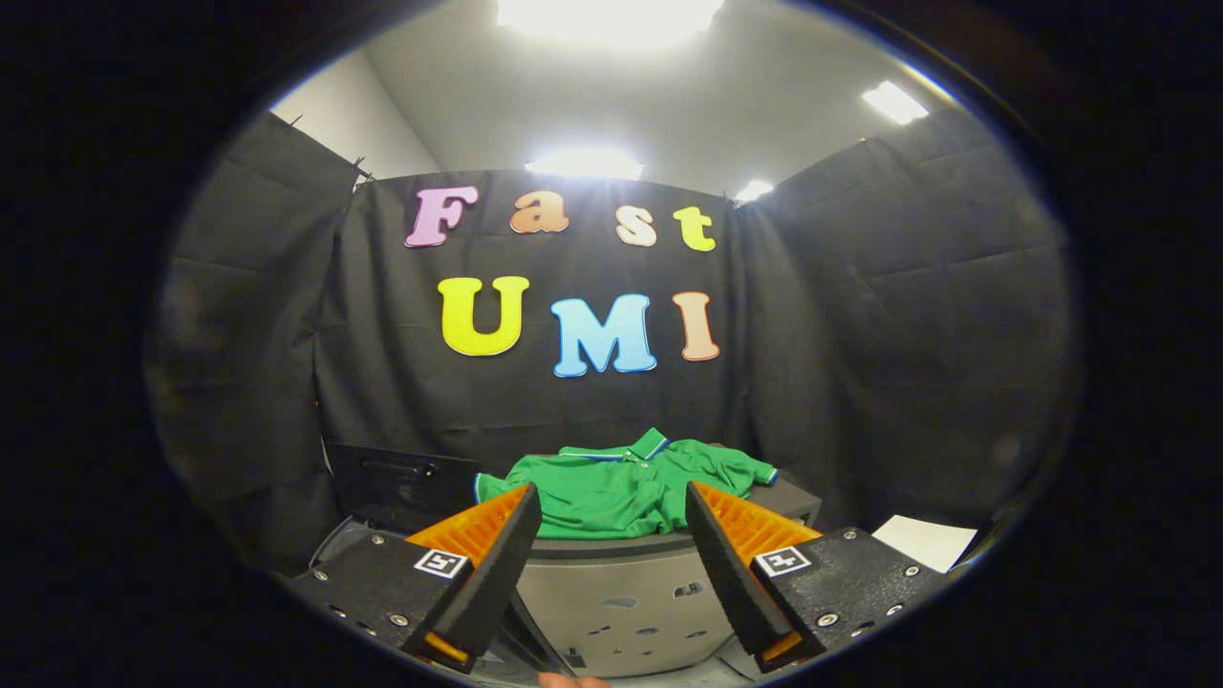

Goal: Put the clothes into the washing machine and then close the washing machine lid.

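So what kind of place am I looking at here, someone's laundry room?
More likely a staged recording booth: black cloth walls, ceiling lights, and a green shirt lying on a grey machine. The gripper has its jaws open, just short of the shirt.

Open tongs (pixel 610 516), clear gap to shirt (pixel 621 487)

Walls: black cloth (pixel 908 315) draped on three sides | Ceiling: pale (pixel 669 86), with bright light panels (pixel 893 100) | Corner: white wall (pixel 354 124) above the cloth, left
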`<state>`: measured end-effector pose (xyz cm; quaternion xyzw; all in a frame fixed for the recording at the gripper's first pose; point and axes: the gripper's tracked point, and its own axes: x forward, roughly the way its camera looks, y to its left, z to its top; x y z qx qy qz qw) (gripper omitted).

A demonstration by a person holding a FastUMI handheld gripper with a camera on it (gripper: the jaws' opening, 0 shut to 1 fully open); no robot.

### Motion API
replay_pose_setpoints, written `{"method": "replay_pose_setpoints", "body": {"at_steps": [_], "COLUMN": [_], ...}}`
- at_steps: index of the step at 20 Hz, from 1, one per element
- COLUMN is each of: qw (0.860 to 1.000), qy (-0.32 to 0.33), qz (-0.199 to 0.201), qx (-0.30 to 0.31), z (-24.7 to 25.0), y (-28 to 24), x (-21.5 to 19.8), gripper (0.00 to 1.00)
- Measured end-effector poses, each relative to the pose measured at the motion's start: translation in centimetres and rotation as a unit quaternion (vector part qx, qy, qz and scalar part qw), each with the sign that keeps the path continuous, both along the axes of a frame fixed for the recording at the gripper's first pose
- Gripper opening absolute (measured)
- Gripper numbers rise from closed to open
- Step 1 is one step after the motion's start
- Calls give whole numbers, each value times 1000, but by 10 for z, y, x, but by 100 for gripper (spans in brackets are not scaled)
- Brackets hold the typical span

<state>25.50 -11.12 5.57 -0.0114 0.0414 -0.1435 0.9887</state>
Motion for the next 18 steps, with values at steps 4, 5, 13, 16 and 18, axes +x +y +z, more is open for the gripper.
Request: {"method": "replay_pose_setpoints", "body": {"at_steps": [4,5,13,16,18], "qw": [1000,1000,995,989,983], "qy": [18,25,92,136,172], "qz": [11,15,47,48,48], "qx": [-2,-1,7,25,37], "z": [4,2,-37,-62,-79], "y": [-28,-33,-63,-71,-76], "x": [57,70,159,183,195], "gripper": [93,93,94,94,93]}}
